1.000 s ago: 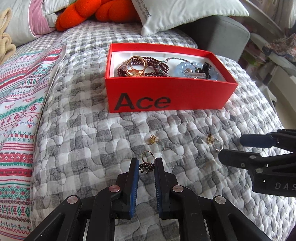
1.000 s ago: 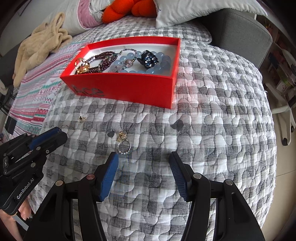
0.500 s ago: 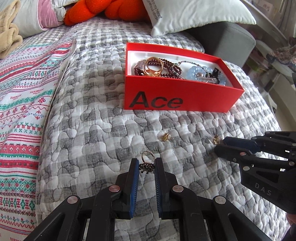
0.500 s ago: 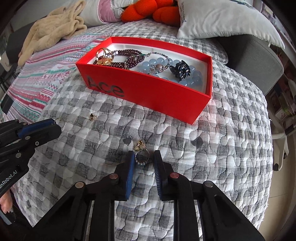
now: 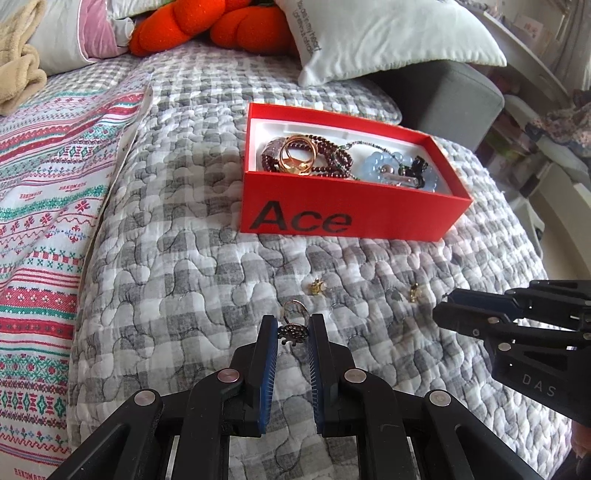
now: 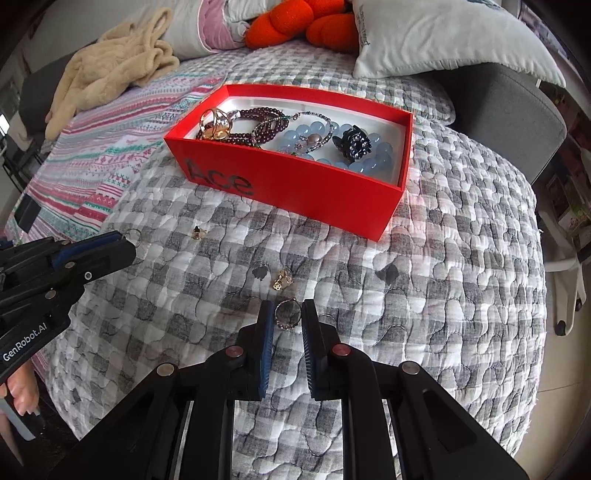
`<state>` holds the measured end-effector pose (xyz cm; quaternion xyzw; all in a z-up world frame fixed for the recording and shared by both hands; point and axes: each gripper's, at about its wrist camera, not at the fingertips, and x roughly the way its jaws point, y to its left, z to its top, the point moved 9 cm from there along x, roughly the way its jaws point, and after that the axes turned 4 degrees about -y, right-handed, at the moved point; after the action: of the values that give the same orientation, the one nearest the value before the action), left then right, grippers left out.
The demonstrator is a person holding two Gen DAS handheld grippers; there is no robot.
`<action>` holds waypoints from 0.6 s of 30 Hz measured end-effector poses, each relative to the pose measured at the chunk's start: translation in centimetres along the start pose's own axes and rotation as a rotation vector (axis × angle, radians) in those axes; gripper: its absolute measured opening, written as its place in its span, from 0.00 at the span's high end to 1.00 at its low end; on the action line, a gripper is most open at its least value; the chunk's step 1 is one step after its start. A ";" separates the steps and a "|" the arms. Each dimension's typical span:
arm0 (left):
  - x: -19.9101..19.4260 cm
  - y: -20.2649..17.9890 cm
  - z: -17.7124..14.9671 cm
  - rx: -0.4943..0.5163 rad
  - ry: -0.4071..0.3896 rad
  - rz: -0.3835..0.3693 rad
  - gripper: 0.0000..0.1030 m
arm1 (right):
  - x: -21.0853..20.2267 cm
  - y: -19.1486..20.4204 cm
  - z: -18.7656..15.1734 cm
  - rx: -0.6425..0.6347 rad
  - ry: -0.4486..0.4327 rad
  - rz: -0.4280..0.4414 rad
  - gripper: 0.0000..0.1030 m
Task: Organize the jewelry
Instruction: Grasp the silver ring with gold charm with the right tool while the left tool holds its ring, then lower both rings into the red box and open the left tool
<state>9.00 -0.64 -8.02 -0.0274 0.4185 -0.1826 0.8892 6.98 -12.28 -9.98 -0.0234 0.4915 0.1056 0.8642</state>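
Observation:
A red "Ace" box (image 5: pixel 369 218) sits on the grey checked quilt and holds bead bracelets, gold bangles (image 5: pixel 297 157) and a black clip (image 6: pixel 352 144). My left gripper (image 5: pixel 293 330) is shut on a ring with a dark ornate top (image 5: pixel 293 332). My right gripper (image 6: pixel 287 314) is shut on a dark beaded ring (image 6: pixel 287 314) low over the quilt. A gold charm (image 6: pixel 282 278) lies just beyond the beaded ring. Between the grippers and the box lies a small gold earring (image 5: pixel 317 287). From the right wrist, the left gripper (image 6: pixel 125 244) shows at the left edge.
A white pillow (image 5: pixel 380 33), an orange plush (image 5: pixel 221 26) and a beige throw (image 6: pixel 110 66) lie behind the box. A striped patterned blanket (image 5: pixel 44 177) covers the left side. A grey seat (image 6: pixel 509 110) and the bed's edge are at the right.
The right gripper's jaws went from wide open to shut around the beaded ring. The left gripper kept its hold on the ornate ring and barely moved.

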 end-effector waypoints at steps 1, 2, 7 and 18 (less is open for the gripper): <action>-0.1 -0.1 0.1 0.001 -0.005 -0.003 0.89 | -0.2 0.0 0.1 0.004 -0.005 0.002 0.84; -0.2 -0.2 0.3 0.002 -0.009 -0.004 0.89 | -0.5 -0.1 0.3 0.008 -0.012 0.004 0.84; -0.4 -0.4 0.5 -0.003 -0.016 -0.010 0.89 | -1.1 -0.1 0.8 0.029 -0.034 0.009 0.84; -0.6 0.4 2.3 -0.041 -0.058 -0.013 0.89 | -2.4 -0.9 3.5 0.077 -0.112 0.015 0.84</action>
<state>10.48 -0.30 -6.16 -0.0537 0.3961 -0.1787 0.8991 8.93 -13.01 -6.21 0.0193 0.4462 0.0943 0.8897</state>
